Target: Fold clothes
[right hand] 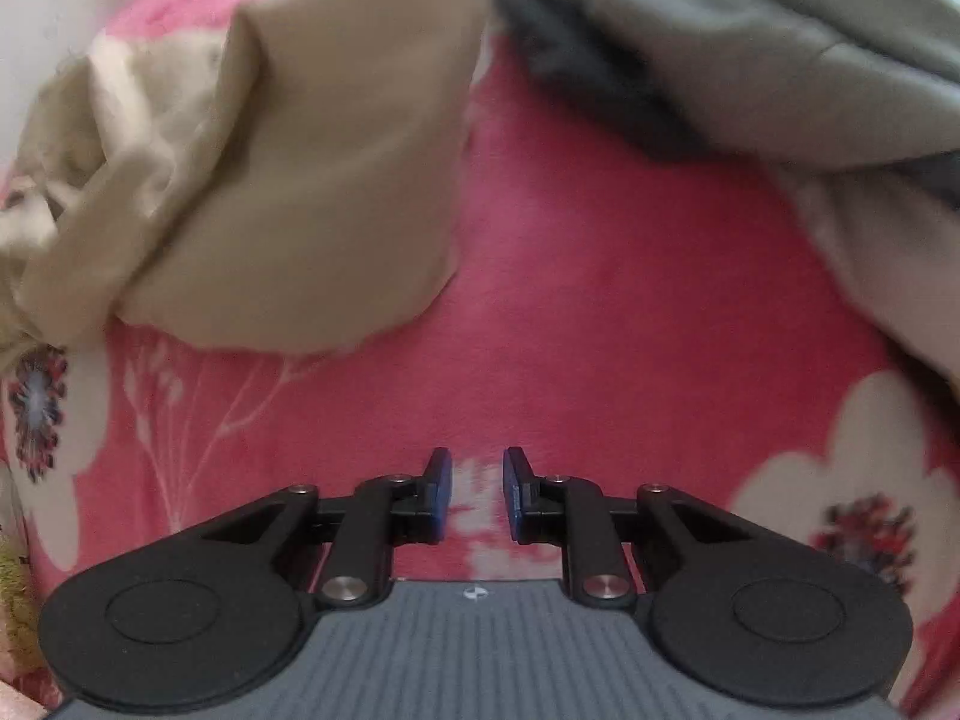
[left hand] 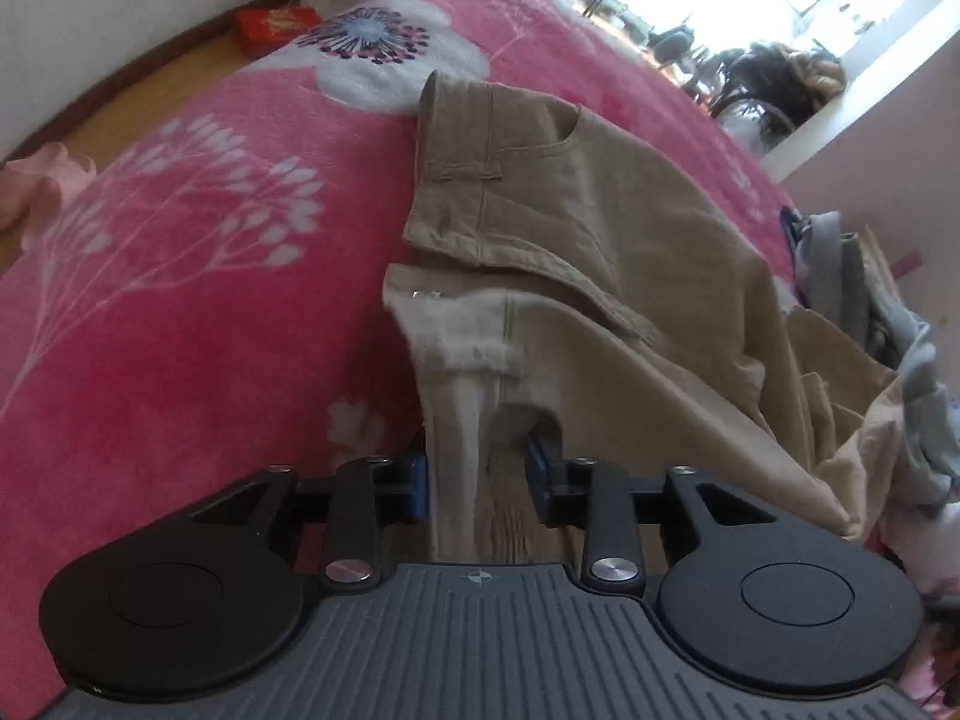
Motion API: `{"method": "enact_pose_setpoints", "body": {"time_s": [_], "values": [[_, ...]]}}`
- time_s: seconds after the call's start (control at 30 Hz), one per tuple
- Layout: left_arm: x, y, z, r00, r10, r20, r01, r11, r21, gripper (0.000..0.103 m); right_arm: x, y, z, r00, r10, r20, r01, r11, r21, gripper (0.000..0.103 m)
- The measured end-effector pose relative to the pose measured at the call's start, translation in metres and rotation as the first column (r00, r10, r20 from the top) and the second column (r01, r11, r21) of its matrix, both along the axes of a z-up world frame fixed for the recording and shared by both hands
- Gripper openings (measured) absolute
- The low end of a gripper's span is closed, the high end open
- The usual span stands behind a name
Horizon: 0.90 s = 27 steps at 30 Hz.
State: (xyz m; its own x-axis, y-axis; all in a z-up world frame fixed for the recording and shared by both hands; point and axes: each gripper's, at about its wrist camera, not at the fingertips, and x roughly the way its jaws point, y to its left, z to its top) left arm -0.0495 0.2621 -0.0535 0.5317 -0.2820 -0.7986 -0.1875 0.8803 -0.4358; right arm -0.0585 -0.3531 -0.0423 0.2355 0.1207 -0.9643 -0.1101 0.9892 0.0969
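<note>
Trousers (left hand: 588, 252): tan, lying folded on the pink blanket (left hand: 180, 312), waistband toward the far end.
Left gripper (left hand: 477, 468): jaws partly apart, a fold of the trousers between them; whether the pads press on it I cannot tell.
Right gripper (right hand: 477, 495): jaws partly apart, nothing between them, above bare blanket.
Grey garment (right hand: 780, 60): bunched, upper right in the right view.
</note>
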Motion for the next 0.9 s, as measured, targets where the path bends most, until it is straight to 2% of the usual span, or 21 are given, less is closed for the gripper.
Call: {"method": "enact_pose_setpoints", "body": {"time_s": [0.07,0.13,0.2,0.27,0.33,0.4,0.5,0.53,0.57,0.6,0.67,0.7,0.73,0.83,0.9], "values": [[-0.008,0.005,0.007,1.000,0.013,0.012,-0.013,1.000,-0.007,0.051,0.008,-0.012,0.035,0.997,0.011,0.071,-0.011,1.000,-0.004,0.040],[-0.013,0.010,0.017,0.999,0.030,0.024,-0.030,1.000,0.009,0.062,0.020,-0.015,0.076,0.984,0.028,0.173,-0.023,0.999,-0.032,0.041],[-0.018,0.015,0.021,0.999,0.022,0.024,-0.022,1.000,0.009,0.066,0.034,-0.013,0.116,0.959,0.048,0.280,-0.041,0.999,-0.030,0.042],[-0.023,0.019,0.021,1.000,0.002,0.018,-0.002,1.000,-0.005,0.067,0.049,0.005,0.150,0.918,0.093,0.384,-0.110,0.994,0.022,0.042],[-0.026,0.021,0.015,0.999,-0.037,0.002,0.037,0.999,-0.034,0.067,0.070,0.049,0.167,0.869,0.189,0.457,-0.259,0.961,0.096,0.042],[-0.029,0.018,0.000,0.997,-0.075,-0.023,0.073,0.995,-0.062,0.067,0.090,0.108,0.171,0.811,0.319,0.491,-0.426,0.896,0.121,0.042],[-0.037,0.012,-0.023,0.995,-0.089,-0.044,0.085,0.993,-0.083,0.066,0.120,0.212,0.153,0.688,0.539,0.486,-0.656,0.749,0.099,0.042],[-0.040,0.011,-0.029,0.995,-0.085,-0.046,0.080,0.992,-0.095,0.066,0.128,0.245,0.143,0.643,0.600,0.477,-0.712,0.698,0.081,0.042],[-0.041,0.012,-0.035,0.996,-0.072,-0.049,0.066,0.991,-0.112,0.066,0.134,0.273,0.132,0.610,0.641,0.466,-0.745,0.664,0.063,0.042],[-0.042,0.014,-0.041,0.997,-0.056,-0.058,0.048,0.990,-0.134,0.066,0.145,0.301,0.121,0.587,0.670,0.454,-0.767,0.639,0.049,0.049],[-0.043,0.020,-0.050,0.997,-0.042,-0.070,0.028,0.982,-0.188,0.066,0.171,0.348,0.100,0.572,0.691,0.441,-0.784,0.618,0.048,0.057],[-0.043,0.024,-0.054,0.997,-0.038,-0.073,0.022,0.977,-0.212,0.066,0.185,0.372,0.089,0.576,0.687,0.442,-0.782,0.620,0.055,0.058],[-0.042,0.027,-0.057,0.997,-0.037,-0.069,0.020,0.973,-0.232,0.066,0.201,0.391,0.081,0.590,0.678,0.439,-0.773,0.631,0.064,0.059],[-0.039,0.036,-0.066,0.998,-0.020,-0.059,0.002,0.957,-0.289,0.066,0.244,0.441,0.055,0.648,0.646,0.404,-0.736,0.668,0.112,0.069],[-0.039,0.038,-0.071,0.999,0.001,-0.048,-0.016,0.946,-0.323,0.066,0.267,0.471,0.030,0.677,0.650,0.347,-0.722,0.677,0.142,0.084]]}}
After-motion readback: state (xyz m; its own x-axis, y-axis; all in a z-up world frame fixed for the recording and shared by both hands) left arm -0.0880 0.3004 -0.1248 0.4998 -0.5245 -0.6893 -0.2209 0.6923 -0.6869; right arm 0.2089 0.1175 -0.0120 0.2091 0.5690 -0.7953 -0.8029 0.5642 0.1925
